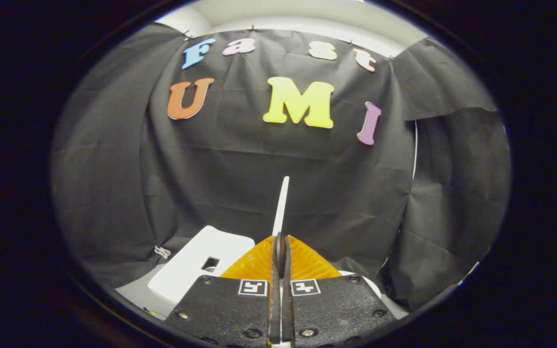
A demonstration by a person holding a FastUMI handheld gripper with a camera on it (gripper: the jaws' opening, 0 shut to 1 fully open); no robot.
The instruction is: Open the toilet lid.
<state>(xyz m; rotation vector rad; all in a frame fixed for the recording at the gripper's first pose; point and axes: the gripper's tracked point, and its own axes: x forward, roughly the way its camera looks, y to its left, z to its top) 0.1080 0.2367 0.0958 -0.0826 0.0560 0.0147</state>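
Note:
The toilet lid (282, 205) is white and I see it edge-on as a thin strip. It stands nearly upright and rises from between my fingers toward the black cloth wall. My gripper (281, 249) is shut, with both fingers pressed against the lid's lower part from either side. The part of the lid below the fingertips is hidden by the gripper body. To the left of the fingers lies a white flat part of the toilet (189, 273) with a small rectangular hole in it.
The black cloth wall (240, 183) hangs close behind the lid and wraps around both sides. A small white loop (162, 252) lies at the foot of the cloth on the left. A pale floor strip (136, 293) shows beside the white part.

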